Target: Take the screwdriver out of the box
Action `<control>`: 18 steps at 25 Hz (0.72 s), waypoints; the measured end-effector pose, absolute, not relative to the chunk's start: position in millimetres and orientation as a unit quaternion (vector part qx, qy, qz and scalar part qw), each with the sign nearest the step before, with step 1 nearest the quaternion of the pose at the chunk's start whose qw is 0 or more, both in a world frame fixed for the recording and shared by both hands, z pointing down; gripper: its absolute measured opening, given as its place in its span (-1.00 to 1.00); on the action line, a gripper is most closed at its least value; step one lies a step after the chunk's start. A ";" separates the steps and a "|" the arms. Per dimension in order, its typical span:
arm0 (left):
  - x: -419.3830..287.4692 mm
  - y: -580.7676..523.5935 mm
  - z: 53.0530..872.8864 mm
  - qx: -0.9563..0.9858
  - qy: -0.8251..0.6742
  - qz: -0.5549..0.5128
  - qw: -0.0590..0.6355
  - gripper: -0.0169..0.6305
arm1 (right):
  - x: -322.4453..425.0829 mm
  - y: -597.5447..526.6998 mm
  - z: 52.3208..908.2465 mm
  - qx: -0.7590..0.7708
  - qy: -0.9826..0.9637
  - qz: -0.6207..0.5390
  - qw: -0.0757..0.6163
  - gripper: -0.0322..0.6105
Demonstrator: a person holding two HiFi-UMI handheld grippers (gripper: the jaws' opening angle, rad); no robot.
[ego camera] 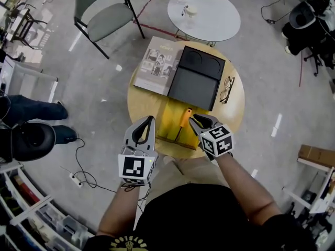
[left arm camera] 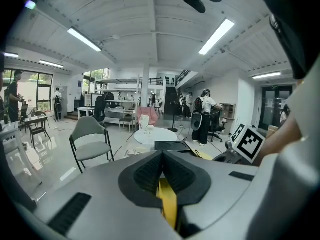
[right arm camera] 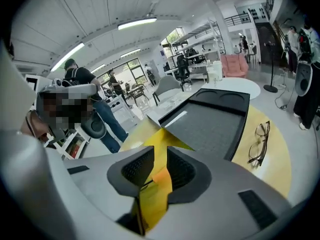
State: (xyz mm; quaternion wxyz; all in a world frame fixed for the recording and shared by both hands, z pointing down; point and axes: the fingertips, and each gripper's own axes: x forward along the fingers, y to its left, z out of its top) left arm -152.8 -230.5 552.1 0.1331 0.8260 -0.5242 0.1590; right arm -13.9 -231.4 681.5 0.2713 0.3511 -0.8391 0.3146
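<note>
On the round wooden table [ego camera: 236,114], the left gripper [ego camera: 151,119] is at the left edge of the open yellow box [ego camera: 166,116]. Its jaws are clenched, with the tips meeting. The left gripper view shows a strip of the box's yellow through the gap behind the tips, but whether they pinch the box wall cannot be told. The box sits at the near side of the table, close to the person. The screwdriver [ego camera: 185,115] lies inside it, toward its right half. It has a stubby orange handle at the far end and a thin dark shaft running slantwise toward the box's near edge. Just right of the handle is the right gripper [ego camera: 193,120], angled down into the box with its jaws released and slightly apart. In the right gripper view, a pointed yellow flap of the box and a patch of the handle's orange fill the gap between the pads. No firm press on either can be made out. Beyond the box lie a booklet [ego camera: 156,64] and, touching its right side, a black tray [ego camera: 196,80]. A pair of glasses [ego camera: 226,90] rests further right, near the table's rim.
</note>
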 end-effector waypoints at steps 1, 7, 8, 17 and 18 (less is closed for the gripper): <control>-151.8 -228.4 552.9 0.827 -0.523 0.158 0.134 -0.91 | -15.2 -230.3 686.0 0.351 -0.836 0.320 0.273 -0.59; -150.8 -218.0 563.7 0.824 -0.520 0.165 0.154 -0.91 | -24.2 -225.9 711.2 0.344 -0.821 0.343 0.300 -0.40; -150.9 -217.5 565.2 0.823 -0.520 0.165 0.158 -0.91 | -25.0 -225.9 715.7 0.344 -0.817 0.349 0.304 -0.35; -149.4 -215.9 567.5 0.821 -0.522 0.164 0.163 -0.91 | -24.6 -225.7 743.0 0.345 -0.777 0.425 0.310 -0.14; -149.6 -215.5 568.0 0.821 -0.523 0.164 0.163 -0.91 | -25.4 -225.3 745.7 0.343 -0.773 0.437 0.308 -0.13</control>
